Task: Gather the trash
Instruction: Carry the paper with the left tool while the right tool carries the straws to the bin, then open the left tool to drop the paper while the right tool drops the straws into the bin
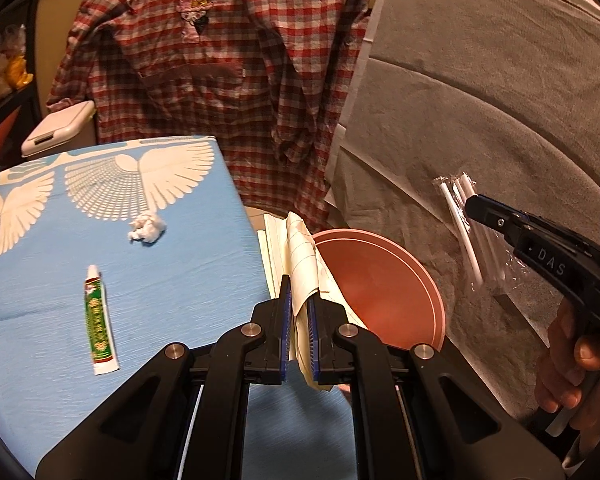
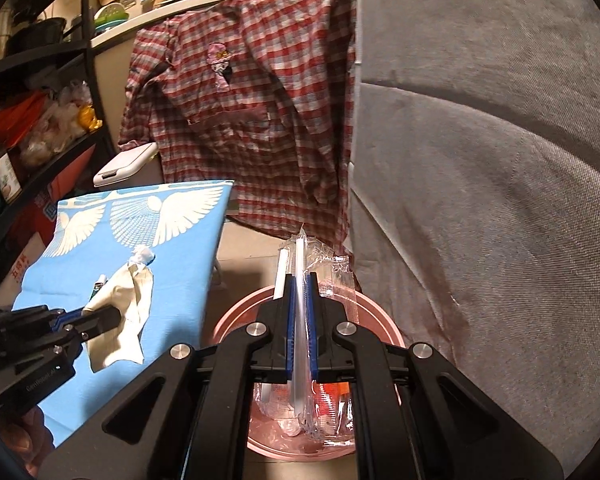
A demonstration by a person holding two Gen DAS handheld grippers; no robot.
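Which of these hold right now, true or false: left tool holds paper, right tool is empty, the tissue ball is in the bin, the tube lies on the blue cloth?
1. The left tool is shut on a cream sheet of paper. True.
2. The right tool is empty. False: it grips a clear packet of white straws, held above the pink bin.
3. The crumpled tissue ball is in the bin. False: it lies on the blue cloth.
4. The green-and-white tube lies on the blue cloth. True.
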